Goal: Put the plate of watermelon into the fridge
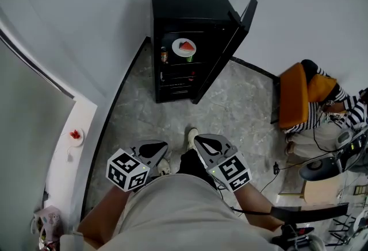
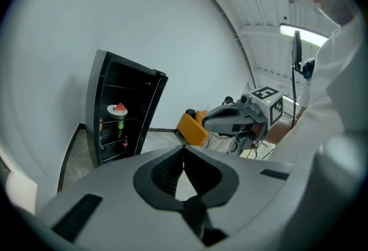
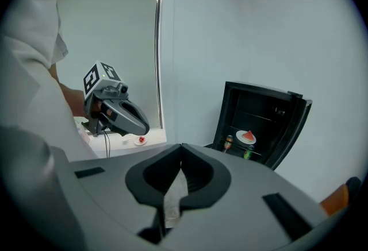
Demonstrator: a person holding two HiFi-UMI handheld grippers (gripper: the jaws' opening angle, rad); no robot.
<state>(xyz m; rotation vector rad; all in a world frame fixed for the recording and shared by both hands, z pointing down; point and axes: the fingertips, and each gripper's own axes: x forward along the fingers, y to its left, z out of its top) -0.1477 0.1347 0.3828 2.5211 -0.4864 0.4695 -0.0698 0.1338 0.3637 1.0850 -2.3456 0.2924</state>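
Head view puts the plate of watermelon (image 1: 184, 47) already on an upper shelf inside the fridge (image 1: 184, 3), whose door (image 1: 227, 54) stands open, while the left tool (image 1: 154, 149) and right tool (image 1: 204, 143) hang well back at the person's waist, each with jaws pressed together on nothing. The placing looks done, so at most the door needs swinging shut. The right gripper view takes in a small dish (image 3: 141, 140) holding something red on the white ledge, which the left gripper view misses
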